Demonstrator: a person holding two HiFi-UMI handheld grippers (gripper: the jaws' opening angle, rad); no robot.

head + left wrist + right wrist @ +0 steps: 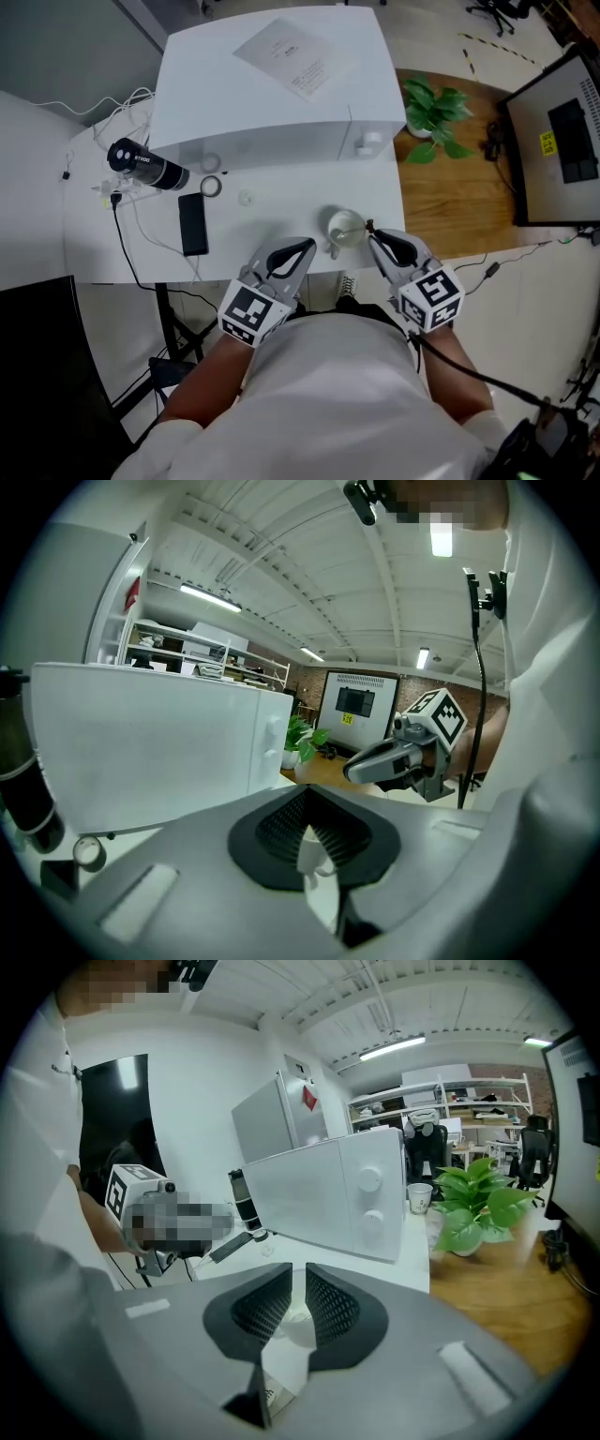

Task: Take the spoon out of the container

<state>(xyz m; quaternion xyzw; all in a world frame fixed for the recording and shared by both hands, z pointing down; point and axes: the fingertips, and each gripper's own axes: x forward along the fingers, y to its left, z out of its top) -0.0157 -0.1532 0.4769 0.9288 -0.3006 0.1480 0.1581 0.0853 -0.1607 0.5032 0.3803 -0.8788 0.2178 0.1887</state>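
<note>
Container [345, 228] stands between left fingers [292, 255] and right fingers [392, 248], held by neither.

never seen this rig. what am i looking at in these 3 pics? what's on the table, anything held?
There is no robot here: a person holds a two-jaw gripper in each hand. The head view comes from a camera on the person's head, looking steeply down. The left gripper and right gripper show near its bottom. The two gripper views come from cameras riding on each gripper, looking along its jaws.

On the white table are a microwave, a black bottle, a phone, a tape roll and, nearest the grippers, a cup.

Nothing is held. The left jaws look closed on nothing and the right jaws are slightly apart. Both point at the cup.
</note>
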